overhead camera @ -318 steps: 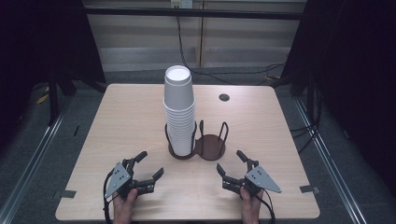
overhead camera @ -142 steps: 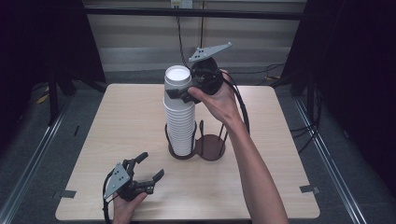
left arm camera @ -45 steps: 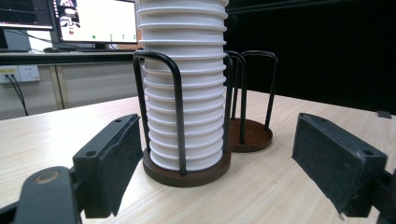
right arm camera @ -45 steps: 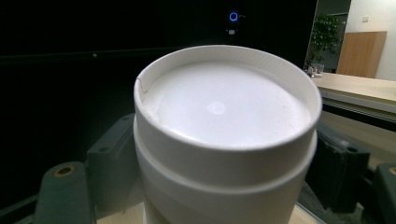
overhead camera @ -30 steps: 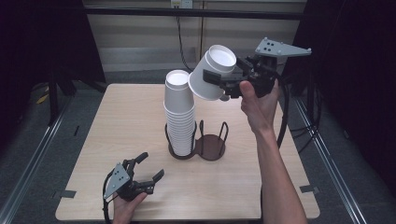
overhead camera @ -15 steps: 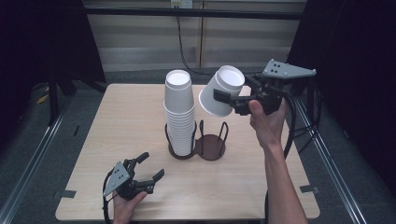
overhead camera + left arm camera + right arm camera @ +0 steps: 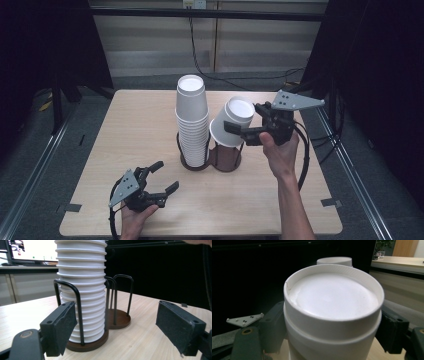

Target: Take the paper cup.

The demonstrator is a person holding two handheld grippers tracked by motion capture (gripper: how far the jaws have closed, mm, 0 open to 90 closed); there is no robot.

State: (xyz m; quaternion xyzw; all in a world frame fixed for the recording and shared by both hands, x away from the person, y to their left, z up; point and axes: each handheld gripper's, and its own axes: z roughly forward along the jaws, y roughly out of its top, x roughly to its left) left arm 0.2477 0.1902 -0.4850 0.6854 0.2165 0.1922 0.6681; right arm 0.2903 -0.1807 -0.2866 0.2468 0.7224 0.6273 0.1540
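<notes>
Light wood table [image 7: 150, 125] on grey floor [image 7: 30, 150]; pale panelled wall [image 7: 240, 45] behind; black curtains [image 7: 390, 75] flanking.

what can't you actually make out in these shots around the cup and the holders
- Mouth of the held cup: high view, it faces down toward the empty holder; right gripper view cuts it off at the bottom edge.
- Base of the empty holder: high view, hidden behind the cup.
- Top of the cup stack: left gripper view, cut off by the top edge.
- Right claw pads: right gripper view, the cup covers their contact.
- Left claw: open, holding nothing.

High cam overhead; both tool cams close, sharing cup stack [image 7: 82, 290].
</notes>
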